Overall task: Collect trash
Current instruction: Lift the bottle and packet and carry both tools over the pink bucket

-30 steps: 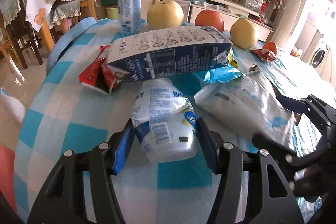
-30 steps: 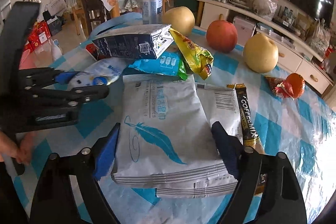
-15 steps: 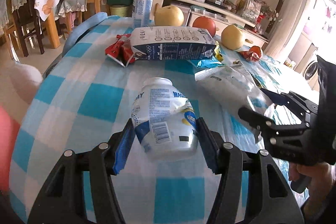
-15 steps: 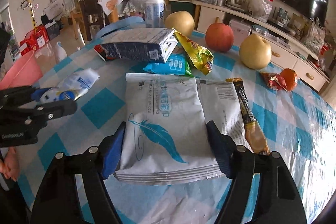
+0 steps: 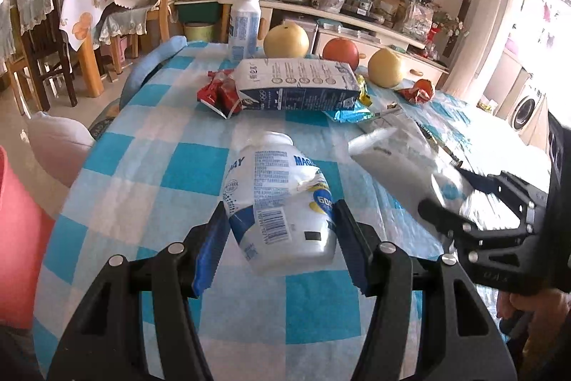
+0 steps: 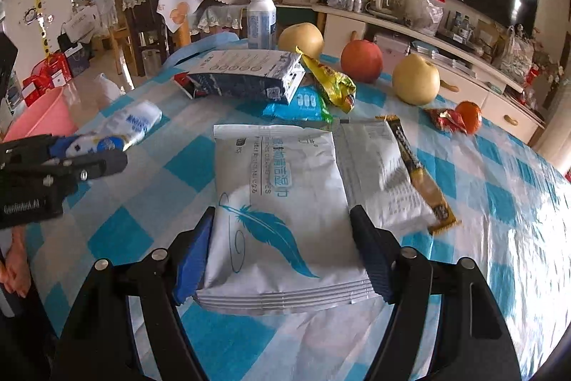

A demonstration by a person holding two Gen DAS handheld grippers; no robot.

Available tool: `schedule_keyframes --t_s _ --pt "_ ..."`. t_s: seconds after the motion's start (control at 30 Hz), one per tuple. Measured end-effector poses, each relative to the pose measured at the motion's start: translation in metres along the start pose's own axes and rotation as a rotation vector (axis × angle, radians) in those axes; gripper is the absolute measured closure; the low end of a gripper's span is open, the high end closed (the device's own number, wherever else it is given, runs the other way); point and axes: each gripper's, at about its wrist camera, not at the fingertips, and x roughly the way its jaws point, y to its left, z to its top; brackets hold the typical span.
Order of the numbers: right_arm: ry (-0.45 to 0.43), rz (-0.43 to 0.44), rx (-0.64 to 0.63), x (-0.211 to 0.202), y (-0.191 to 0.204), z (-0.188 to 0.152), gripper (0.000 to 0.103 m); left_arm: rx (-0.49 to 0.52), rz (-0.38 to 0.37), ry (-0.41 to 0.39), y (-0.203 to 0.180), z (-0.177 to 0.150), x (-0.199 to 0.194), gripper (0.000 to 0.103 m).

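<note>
Both your grippers carry trash above the checked tablecloth.
Your left gripper clamps the crumpled white bottle; your right gripper, which had been narrowing, pinches the wet-wipes pack.

You've got a white bottle with blue lettering and a barcode over the blue-and-white checked tablecloth — and a silver-white packet with a teal feather, beside a black-and-gold sachet.
</note>
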Motion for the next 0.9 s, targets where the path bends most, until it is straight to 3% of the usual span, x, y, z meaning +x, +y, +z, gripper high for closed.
schedule_keyframes --t_s 0.53,0.9 --pt "0.026 -0.005 0.089 -0.026 0.029 -0.014 0.029 -0.023 -0.001 -0.054 0.031 0.006 -0.029 0.043" --pt "0.014 0.024 0.073 -0.033 0.069 0.003 0.029 -0.056 0.074 -0.116 0.063 0.015 -0.053 0.043"
